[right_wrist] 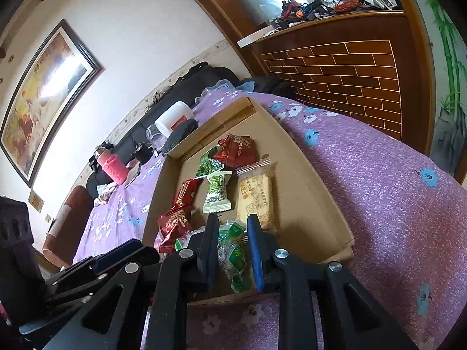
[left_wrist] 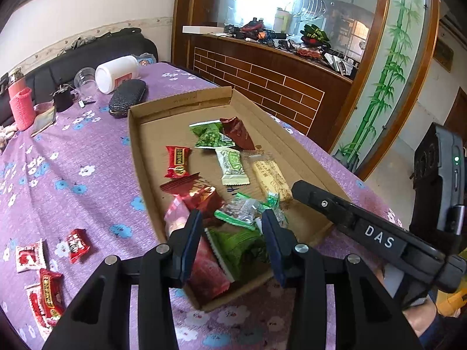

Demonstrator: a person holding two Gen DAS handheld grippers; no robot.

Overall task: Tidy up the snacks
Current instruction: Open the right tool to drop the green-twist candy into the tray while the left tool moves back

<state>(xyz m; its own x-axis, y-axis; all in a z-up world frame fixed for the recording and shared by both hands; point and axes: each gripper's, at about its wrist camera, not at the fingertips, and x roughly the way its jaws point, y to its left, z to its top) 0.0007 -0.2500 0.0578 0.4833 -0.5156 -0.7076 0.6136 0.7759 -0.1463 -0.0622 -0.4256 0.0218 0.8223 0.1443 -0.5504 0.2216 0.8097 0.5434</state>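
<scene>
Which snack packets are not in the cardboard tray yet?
The red packets on the purple tablecloth, left of the cardboard tray; all other snacks lie inside it.

Purple floral tablecloth (left_wrist: pixel 87 157); brown cardboard tray (left_wrist: pixel 163 128); red, green snacks (left_wrist: pixel 177 162).

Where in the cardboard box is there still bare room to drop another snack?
The cardboard box has a bare far end, between its back wall and the green packets, plus a strip along the right wall beside the biscuit pack. The near end, under both tools, is crowded with piled wrappers.
</scene>
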